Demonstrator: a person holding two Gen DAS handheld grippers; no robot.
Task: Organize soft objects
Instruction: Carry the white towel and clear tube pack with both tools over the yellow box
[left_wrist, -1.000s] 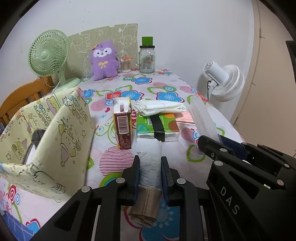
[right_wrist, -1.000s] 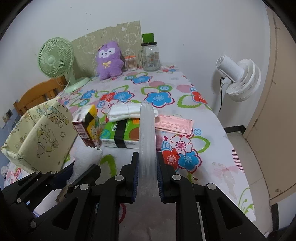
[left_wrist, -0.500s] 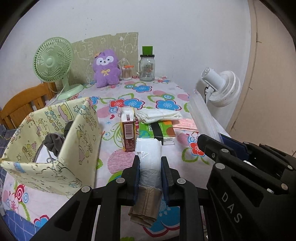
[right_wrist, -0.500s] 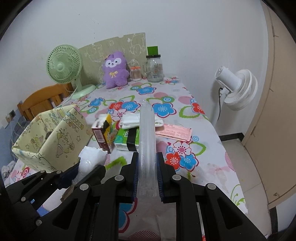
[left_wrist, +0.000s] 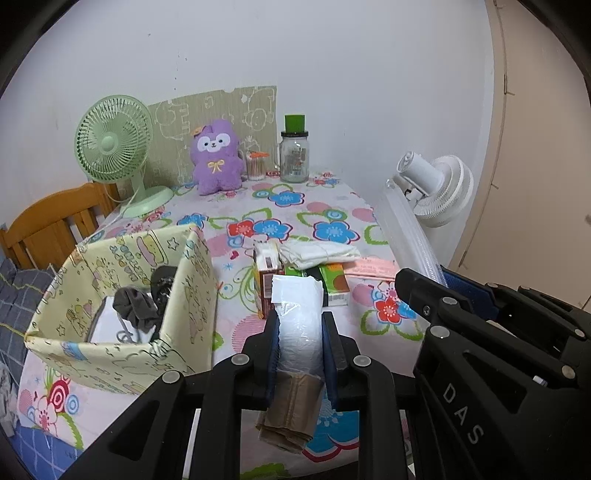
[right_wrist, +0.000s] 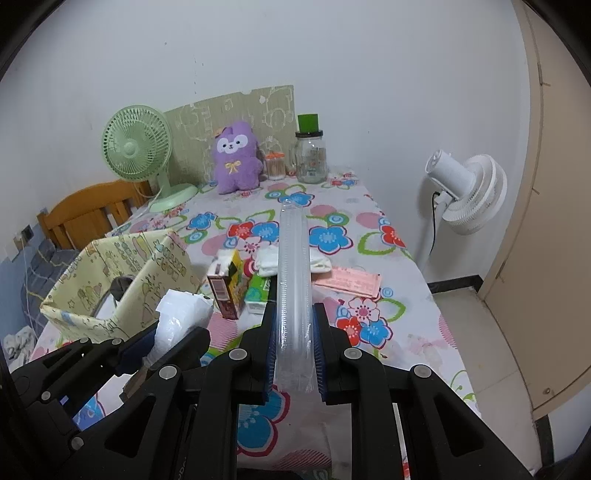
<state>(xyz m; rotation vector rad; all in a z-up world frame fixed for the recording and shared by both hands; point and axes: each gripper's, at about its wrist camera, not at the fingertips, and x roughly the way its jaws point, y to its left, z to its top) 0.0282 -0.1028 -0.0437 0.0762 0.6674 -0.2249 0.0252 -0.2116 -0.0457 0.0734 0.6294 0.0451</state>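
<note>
both grippers risen | left gripper (left_wrist: 300, 341) clamps plastic bag (left_wrist: 298, 325)

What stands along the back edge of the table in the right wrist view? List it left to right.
Green desk fan → purple plush toy → small jar with an orange lid → glass jar with a green cap.
</note>
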